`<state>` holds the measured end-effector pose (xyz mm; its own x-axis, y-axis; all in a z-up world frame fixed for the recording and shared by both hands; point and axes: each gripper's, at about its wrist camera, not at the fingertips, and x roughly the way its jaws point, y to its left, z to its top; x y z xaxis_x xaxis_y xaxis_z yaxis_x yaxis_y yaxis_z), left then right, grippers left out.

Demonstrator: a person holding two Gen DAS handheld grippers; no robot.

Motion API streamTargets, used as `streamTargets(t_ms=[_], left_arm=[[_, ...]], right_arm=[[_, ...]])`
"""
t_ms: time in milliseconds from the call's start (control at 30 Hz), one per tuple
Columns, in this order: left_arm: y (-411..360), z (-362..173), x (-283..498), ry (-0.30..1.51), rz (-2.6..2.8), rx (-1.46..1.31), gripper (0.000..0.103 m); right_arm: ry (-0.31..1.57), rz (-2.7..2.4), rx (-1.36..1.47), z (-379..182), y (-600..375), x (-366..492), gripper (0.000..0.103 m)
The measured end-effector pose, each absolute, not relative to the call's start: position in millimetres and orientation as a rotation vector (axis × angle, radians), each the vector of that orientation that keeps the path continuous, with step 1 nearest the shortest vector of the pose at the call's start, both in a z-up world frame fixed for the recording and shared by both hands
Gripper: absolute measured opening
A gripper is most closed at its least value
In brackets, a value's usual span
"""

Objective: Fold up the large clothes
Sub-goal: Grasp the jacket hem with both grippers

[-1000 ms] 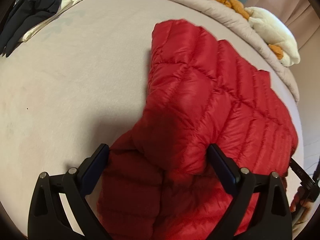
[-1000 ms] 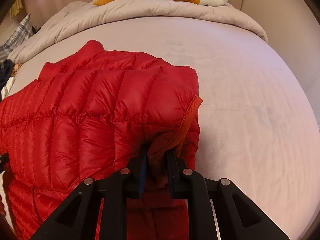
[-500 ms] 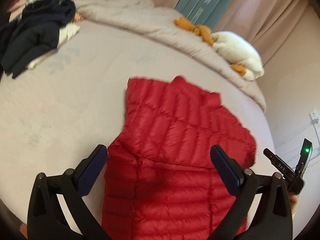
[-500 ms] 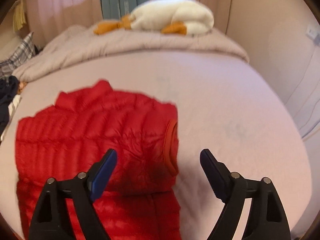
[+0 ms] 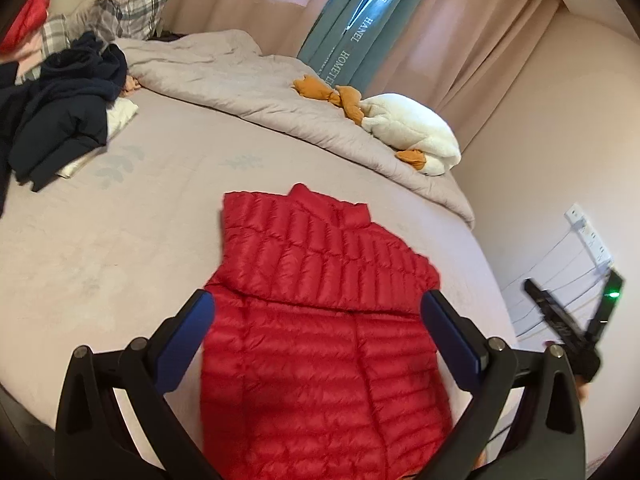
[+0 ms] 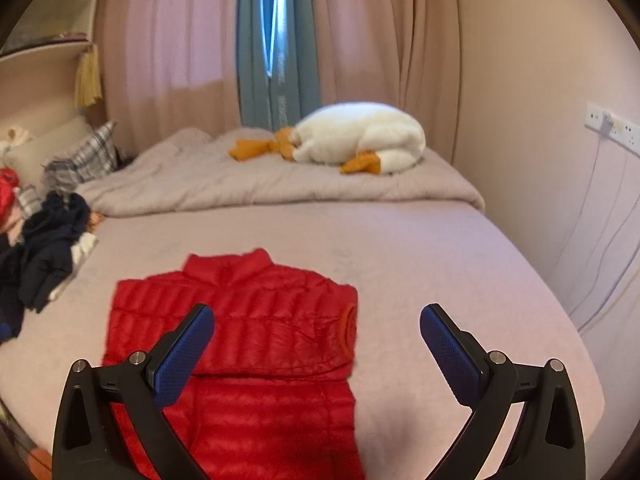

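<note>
**Red jacket lying folded on the bed, both claws free**

We are holding the left gripper (image 5: 316, 324) spread wide, gripping nothing. The right gripper (image 6: 316, 340) is opening, its jaws empty too. The red puffer jacket (image 5: 320, 320) is lying flat on the bed (image 5: 120, 240), sleeves tucked across its upper half, below both grippers.

Each hand carries a black two-fingered claw. The left claw (image 5: 318, 334) has two curved black plastic arms with triangular cut-outs, round silver screw heads at the joints, and flat dark blue pads (image 5: 182, 344) on the inner faces of its fingers. The right claw (image 6: 316, 350) is the same build: black arms, silver screws, blue pads (image 6: 182, 356) with a fine dotted texture. Seen from the left camera, the right claw's black body carries a small green light.
</note>
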<state>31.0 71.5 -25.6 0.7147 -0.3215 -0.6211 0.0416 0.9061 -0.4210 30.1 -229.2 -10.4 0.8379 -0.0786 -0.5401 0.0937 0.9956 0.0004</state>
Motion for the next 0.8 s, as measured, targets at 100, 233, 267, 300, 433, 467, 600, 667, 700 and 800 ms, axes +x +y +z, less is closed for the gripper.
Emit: streamTargets(t_ms=[100,233,267,300,433,467,600,667,700,800], left_arm=[[69.8,-31.7,20.6,0.749,-0.181,-0.353,0.103],[67.6,-51.2,9.2,0.794,-0.168,-0.329,0.103],[67.1,-57.6,5.9,0.808,-0.163,-0.323,0.103],[66.7,-64.9,3.8,0.824,-0.157,-0.32,0.103],[66.5,-95.6,-3.9,0.902,-0.131,-0.306,0.103],[66.5,-105.1,-5.1,0.932,-0.125,-0.306,0.103],[66.6,-133.8,-14.6,1.002,-0.101,-0.289,0.103],[66.9,-147.1,-19.7,1.033,-0.092,-0.298,0.103],[67.9,-155.1,-20.7,1.064,-0.101,-0.31,0.103],[73.5,-175.7,-26.2,1.118,-0.096,-0.378,0.103]], right_arm=[[0.527,-0.079,0.024,-5.1,-226.5,7.8,0.102],[0.519,-0.065,0.036,-12.5,-224.4,-16.6,0.102],[0.527,-0.059,0.043,-17.3,-225.3,-20.4,0.102],[0.539,-0.052,0.048,-22.7,-225.7,-24.1,0.102],[0.593,-0.052,0.078,-47.1,-229.4,-37.5,0.102],[0.612,-0.054,0.087,-54.0,-231.2,-39.5,0.102],[0.682,-0.096,0.113,-79.3,-240.9,-50.1,0.102],[0.733,-0.09,0.157,-94.6,-249.1,-53.1,0.102],[0.776,-0.084,0.194,-105.4,-255.2,-54.1,0.102],[0.854,-0.106,0.259,-126.8,-263.7,-60.8,0.102]])
